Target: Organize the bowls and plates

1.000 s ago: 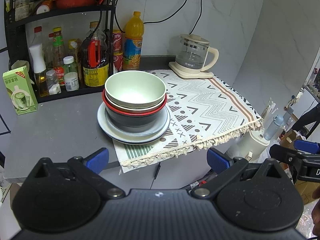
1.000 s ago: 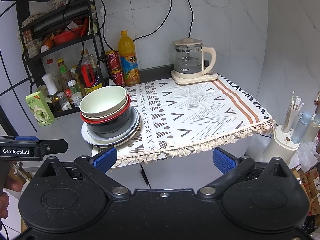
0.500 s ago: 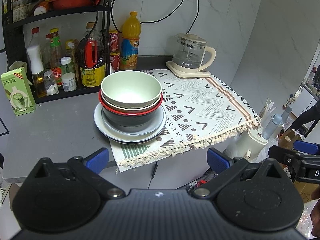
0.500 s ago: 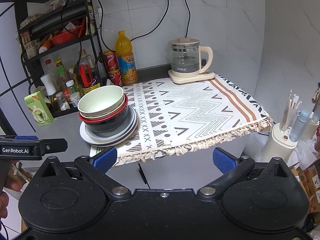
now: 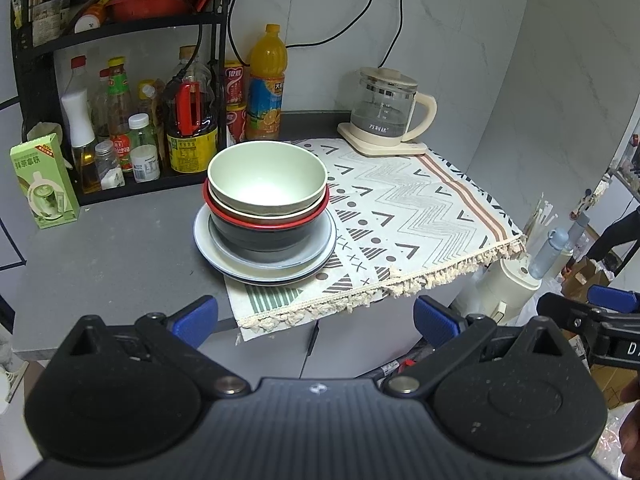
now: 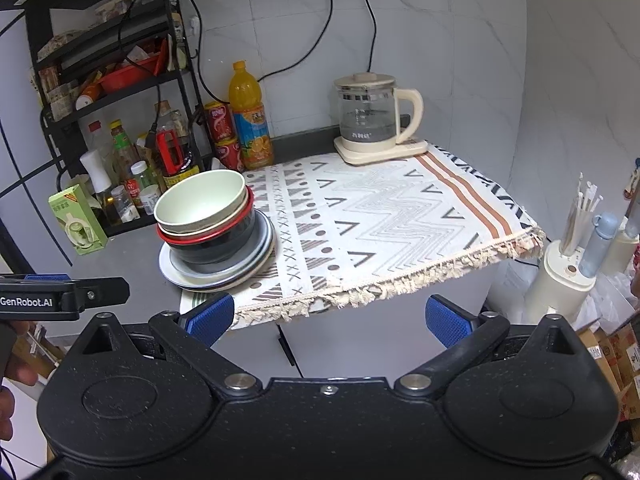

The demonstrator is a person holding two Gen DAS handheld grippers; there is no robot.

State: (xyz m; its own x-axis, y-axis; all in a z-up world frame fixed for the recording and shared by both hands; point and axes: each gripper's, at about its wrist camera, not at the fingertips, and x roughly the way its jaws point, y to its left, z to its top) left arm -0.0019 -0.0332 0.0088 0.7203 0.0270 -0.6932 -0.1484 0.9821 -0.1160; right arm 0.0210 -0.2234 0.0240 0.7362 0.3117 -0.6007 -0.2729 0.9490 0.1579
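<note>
Bowls (image 5: 267,200) sit nested on stacked plates (image 5: 264,256) left of frame centre, at the bench's (image 5: 108,256) cloth edge. Both claws, left claw (image 5: 316,316) and right claw (image 6: 328,316), hang apart, empty, short of them. Stacked already or awaiting sorting: either fits.

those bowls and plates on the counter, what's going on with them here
A person holds a two-finger tool in each hand, the left tool and the right tool, both open, empty and short of the counter. The dishes sit in one stack: a green bowl nested in a red-rimmed bowl and a dark bowl, all on stacked plates at the edge of the patterned cloth. That fits a finished tidy-up or a pile about to be sorted.
</note>
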